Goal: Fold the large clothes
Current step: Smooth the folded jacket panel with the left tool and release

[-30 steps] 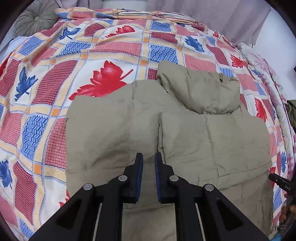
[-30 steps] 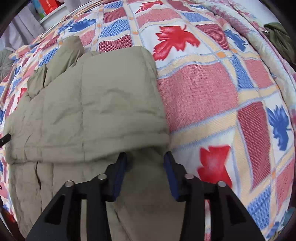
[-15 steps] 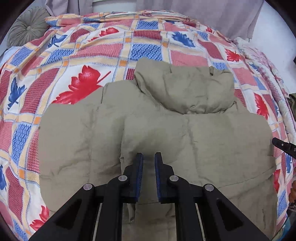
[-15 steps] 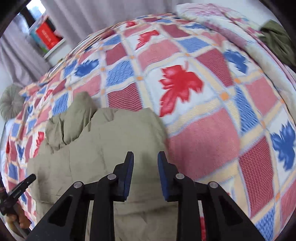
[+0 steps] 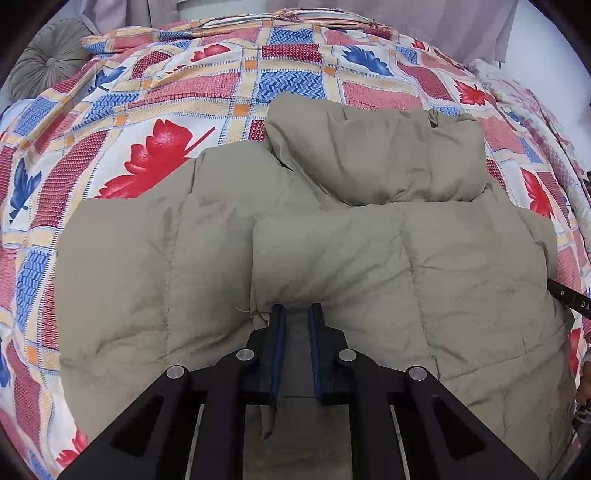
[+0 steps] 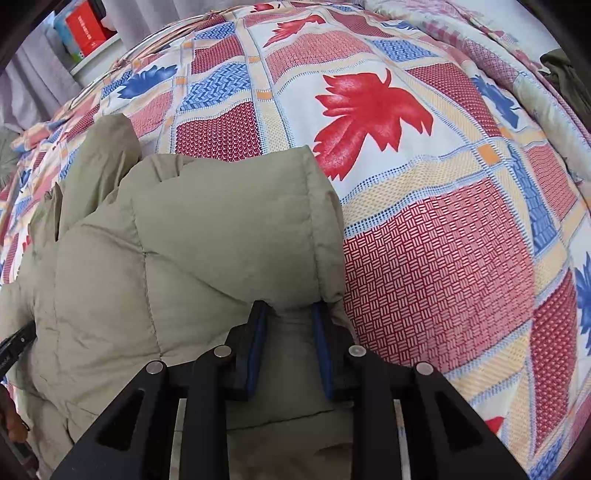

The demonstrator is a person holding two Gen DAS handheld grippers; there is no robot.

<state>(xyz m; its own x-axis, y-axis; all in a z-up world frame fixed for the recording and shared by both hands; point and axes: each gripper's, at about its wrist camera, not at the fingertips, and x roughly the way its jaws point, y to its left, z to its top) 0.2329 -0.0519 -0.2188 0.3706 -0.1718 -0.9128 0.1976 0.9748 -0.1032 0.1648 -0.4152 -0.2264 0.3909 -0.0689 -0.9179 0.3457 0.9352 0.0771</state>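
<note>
A large olive-green puffer jacket (image 5: 332, 236) lies on the bed with its hood (image 5: 380, 155) at the far end. My left gripper (image 5: 296, 314) is shut on a folded edge of the jacket near its middle. In the right wrist view the jacket (image 6: 207, 236) fills the left half, and my right gripper (image 6: 289, 314) is shut on its right-hand folded edge. The tip of the right gripper shows at the right edge of the left wrist view (image 5: 569, 297).
The bed carries a patchwork cover (image 5: 155, 110) with red and blue leaves; it also shows in the right wrist view (image 6: 443, 206). A round grey cushion (image 5: 44, 70) lies far left. A shelf with a red box (image 6: 86, 31) stands beyond the bed.
Both grippers have carried the jacket's edge up and over towards the hood, so the body is now folded on itself. The right gripper narrowed from one second ago.
</note>
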